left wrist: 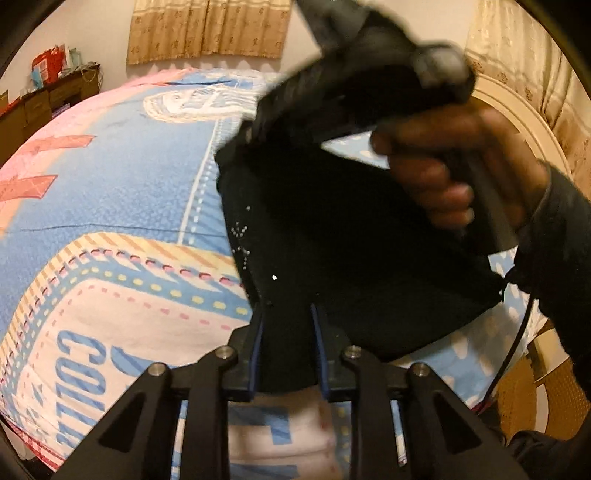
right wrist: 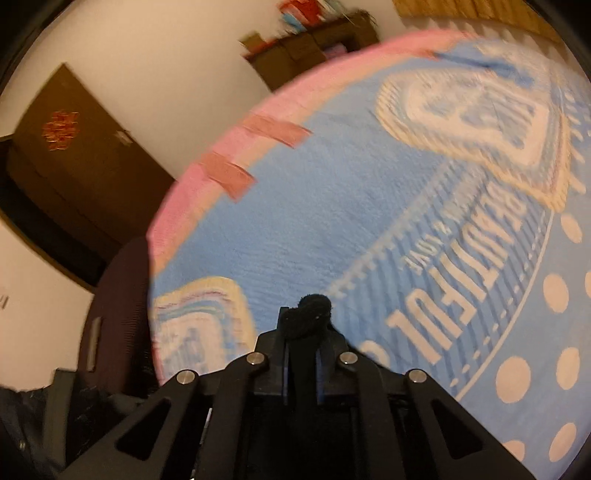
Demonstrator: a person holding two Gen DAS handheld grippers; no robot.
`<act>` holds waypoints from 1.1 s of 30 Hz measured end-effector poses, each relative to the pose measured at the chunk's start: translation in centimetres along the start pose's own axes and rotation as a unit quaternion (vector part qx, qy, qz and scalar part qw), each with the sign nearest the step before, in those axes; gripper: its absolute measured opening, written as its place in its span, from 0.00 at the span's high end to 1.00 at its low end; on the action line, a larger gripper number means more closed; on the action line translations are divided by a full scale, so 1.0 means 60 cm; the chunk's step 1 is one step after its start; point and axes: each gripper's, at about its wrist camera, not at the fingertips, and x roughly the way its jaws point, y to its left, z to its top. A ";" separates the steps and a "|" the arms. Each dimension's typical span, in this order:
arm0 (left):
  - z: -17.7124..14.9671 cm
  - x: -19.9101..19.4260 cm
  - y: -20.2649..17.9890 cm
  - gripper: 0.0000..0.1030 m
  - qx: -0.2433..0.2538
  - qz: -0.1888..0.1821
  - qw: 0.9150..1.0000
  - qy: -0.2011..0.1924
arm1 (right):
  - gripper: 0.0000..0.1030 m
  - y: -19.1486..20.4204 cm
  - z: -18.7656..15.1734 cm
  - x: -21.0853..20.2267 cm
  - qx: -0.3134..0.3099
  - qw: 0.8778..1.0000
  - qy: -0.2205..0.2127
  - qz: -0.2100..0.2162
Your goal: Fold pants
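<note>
The black pants [left wrist: 351, 258] hang as a dark sheet above the blue patterned bedspread [left wrist: 122, 192]. In the left wrist view my left gripper [left wrist: 288, 321] has its blue-padded fingers closed on the lower edge of the pants. The right gripper [left wrist: 258, 129] shows in the same view, held in a hand, gripping the upper edge of the cloth. In the right wrist view my right gripper [right wrist: 303, 325] is shut on a small bunch of black pants fabric [right wrist: 310, 314] above the bedspread [right wrist: 332, 206].
A bed with a pink border [right wrist: 207, 177] fills both views. A dark cabinet [left wrist: 48, 99] with bags stands at the far wall, beige curtains [left wrist: 207, 29] behind. A brown door [right wrist: 74, 155] and a dark chair [right wrist: 118, 317] are left of the bed. A cable [left wrist: 513, 339] hangs from the right hand.
</note>
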 end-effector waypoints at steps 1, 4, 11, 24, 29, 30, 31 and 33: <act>0.001 -0.001 0.002 0.68 -0.003 0.006 1.000 0.001 | 0.91 -0.003 0.001 0.013 -0.004 1.000 0.008 -0.012; 0.010 0.008 -0.001 0.48 -0.011 0.027 1.000 0.000 | 0.85 -0.014 -0.001 0.031 -0.001 1.000 0.018 -0.018; 0.020 -0.015 -0.001 0.28 -0.001 0.120 0.992 -0.039 | 0.39 -0.012 -0.040 -0.105 -0.032 0.992 -0.064 -0.101; 0.016 0.013 -0.107 0.24 0.107 0.088 0.989 -0.049 | 0.39 0.016 -0.367 -0.255 0.002 0.968 -0.197 -0.157; 0.002 0.022 -0.113 0.19 0.121 0.106 0.986 -0.037 | 0.38 -0.044 -0.396 -0.239 0.059 0.966 -0.203 -0.150; 0.003 0.019 -0.115 0.19 0.120 0.105 0.986 -0.038 | 0.38 -0.044 -0.395 -0.242 0.062 0.966 -0.203 -0.148; 0.003 0.015 -0.117 0.19 0.119 0.104 0.986 -0.042 | 0.38 -0.041 -0.392 -0.248 0.065 0.965 -0.206 -0.147; 0.002 0.013 -0.117 0.19 0.116 0.104 0.987 -0.046 | 0.38 -0.035 -0.388 -0.263 0.065 0.961 -0.227 -0.143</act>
